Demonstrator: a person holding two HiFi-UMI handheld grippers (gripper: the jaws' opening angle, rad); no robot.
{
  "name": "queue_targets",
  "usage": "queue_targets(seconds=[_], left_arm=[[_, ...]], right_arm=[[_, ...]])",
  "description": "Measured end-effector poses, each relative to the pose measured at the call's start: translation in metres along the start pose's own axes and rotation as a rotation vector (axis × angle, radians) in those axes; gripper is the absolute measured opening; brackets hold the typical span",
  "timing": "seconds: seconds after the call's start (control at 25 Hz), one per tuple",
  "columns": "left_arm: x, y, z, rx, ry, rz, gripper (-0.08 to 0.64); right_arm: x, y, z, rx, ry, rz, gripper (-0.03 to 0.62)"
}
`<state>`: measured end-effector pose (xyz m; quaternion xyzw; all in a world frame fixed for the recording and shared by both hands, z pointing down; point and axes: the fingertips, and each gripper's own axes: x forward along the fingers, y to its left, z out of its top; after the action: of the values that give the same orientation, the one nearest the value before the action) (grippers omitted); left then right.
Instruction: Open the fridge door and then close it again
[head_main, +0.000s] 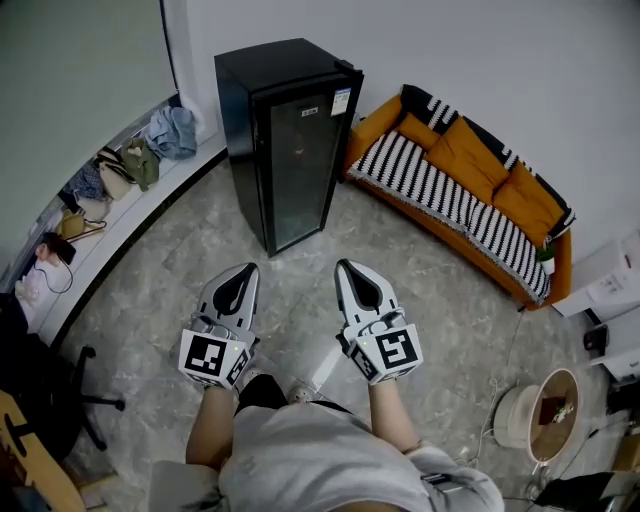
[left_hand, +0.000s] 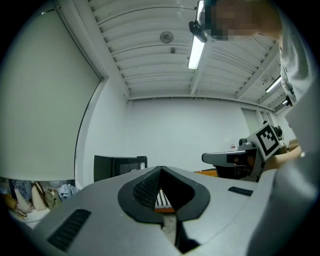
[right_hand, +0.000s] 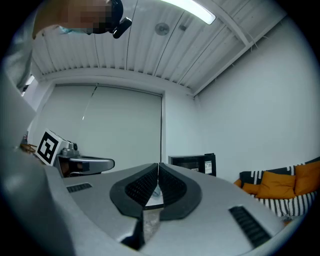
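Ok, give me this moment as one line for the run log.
fridge: door closed, not yet reached | left gripper: jaws shut, empty | right gripper: jaws shut, empty

Orange sofa (head_main: 440, 190) against white wall (head_main: 500, 60), marbled floor (head_main: 180, 265).

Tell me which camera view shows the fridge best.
The head view: the whole black fridge stands there, top, side and shut glass door all visible. The left gripper view shows only its upper part, small and far off; the right gripper view likewise shows just its top edge.
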<state>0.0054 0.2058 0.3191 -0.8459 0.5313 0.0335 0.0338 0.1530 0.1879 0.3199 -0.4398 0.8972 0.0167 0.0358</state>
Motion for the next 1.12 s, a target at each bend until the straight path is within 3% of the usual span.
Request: queue_targets(seconds=[0.44,1.12], left_arm=[[0.054,0.036,-0.01,-0.006,0.005,-0.018,0.014],[0.148,0.156,-0.01,-0.013,-0.006,-0.099,0.014]], right_arm=[[0.051,-0.03,-0.01,0.005,-0.004,-0.017,0.017],[0.195,-0.05,-0.01,-0.017,-0.011,-0.08,0.017]])
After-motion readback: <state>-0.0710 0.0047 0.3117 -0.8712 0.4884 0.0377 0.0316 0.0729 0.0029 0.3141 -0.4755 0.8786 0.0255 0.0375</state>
